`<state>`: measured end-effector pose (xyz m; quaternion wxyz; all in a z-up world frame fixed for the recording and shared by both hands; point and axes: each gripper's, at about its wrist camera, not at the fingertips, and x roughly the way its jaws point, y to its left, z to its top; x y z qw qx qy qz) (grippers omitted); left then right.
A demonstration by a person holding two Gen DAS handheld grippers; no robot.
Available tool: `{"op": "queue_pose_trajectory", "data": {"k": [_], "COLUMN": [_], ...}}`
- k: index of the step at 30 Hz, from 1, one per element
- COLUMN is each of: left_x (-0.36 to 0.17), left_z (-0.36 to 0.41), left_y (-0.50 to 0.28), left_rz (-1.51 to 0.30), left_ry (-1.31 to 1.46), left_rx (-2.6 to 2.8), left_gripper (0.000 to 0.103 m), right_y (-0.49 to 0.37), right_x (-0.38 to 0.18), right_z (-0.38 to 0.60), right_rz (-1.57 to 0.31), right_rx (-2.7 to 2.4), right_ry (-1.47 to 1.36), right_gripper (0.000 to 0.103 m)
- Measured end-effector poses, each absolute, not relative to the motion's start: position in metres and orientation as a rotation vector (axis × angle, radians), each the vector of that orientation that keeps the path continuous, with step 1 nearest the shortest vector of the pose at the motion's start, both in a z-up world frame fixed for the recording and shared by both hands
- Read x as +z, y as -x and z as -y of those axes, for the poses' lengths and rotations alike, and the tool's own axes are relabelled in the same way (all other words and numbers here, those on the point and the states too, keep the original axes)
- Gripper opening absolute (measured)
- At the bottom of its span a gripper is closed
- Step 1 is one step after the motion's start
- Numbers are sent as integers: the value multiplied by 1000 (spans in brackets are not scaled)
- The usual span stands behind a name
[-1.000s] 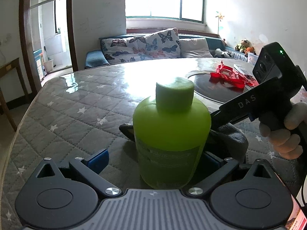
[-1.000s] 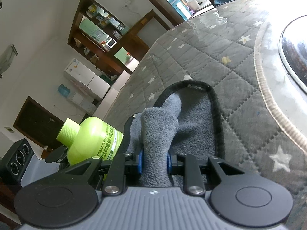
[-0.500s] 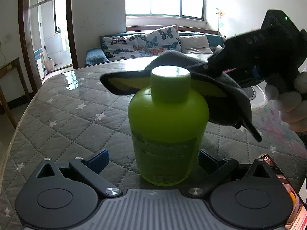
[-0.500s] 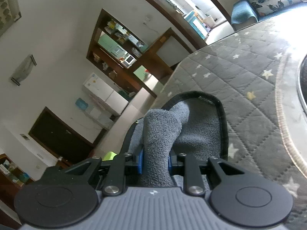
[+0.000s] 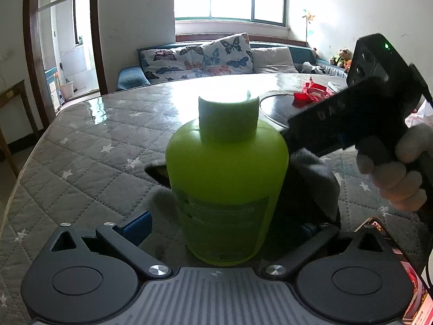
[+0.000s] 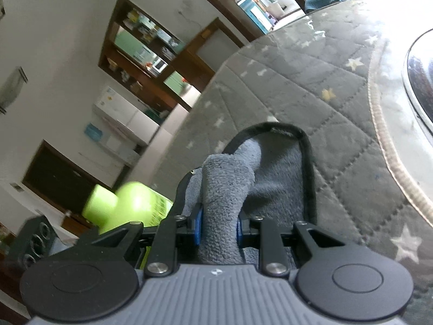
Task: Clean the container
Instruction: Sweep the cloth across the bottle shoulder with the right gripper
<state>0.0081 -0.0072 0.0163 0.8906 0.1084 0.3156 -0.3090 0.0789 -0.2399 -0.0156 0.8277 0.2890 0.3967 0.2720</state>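
Left wrist view: one green bottle, capped, upright on the quilted grey table cover, standing between the two blue-padded fingers of the left gripper; the left pad stands clear of the bottle wall and the right pad is mostly hidden, so the tongs read as released, bracketing the bottle without clamping it. One grey cloth lies behind and to the right of the bottle, against its far side. One hand grips the black handle of the right gripper, whose body crosses above the cloth. One red wrapper lies on one dark round plate farther back. One sofa with two cushions, one butterfly-printed, stands beyond the table. Right wrist view: the right gripper is clenched on one bunched fold of the grey cloth, the rest spread on the cover. The same bottle, blurred, shows at lower left, just beside the cloth.
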Motion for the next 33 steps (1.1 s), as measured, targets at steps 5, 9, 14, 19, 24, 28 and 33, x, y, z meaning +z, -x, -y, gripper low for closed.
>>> {"op": "queue_pose_trajectory", "data": {"k": [5, 9, 14, 19, 24, 28, 33], "left_x": [16, 15, 14, 12, 12, 10, 11], "left_z": [9, 11, 12, 12, 12, 12, 9], "left_y": [-10, -7, -8, -8, -7, -6, -8], "left_rz": [-656, -638, -640, -636, -631, -635, -637], "left_ry": [-243, -266, -263, -274, -271, -274, -257], "left_rx": [-632, -626, -643, -624, -627, -628, -622], "left_gripper": [103, 103, 103, 103, 103, 103, 103], "right_y": [-75, -69, -62, -49, -57, -63, -71], "right_x": [-20, -18, -11, 6, 3, 0, -4], "right_z": [240, 241, 248, 250, 247, 244, 241], "right_rz": [-853, -851, -820, -768, -784, -796, -812], "right_rx": [567, 565, 579, 612, 607, 603, 597], "right_ry": [-593, -586, -614, -651, -643, -637, -629], "right_gripper": [23, 23, 23, 23, 23, 23, 23]}}
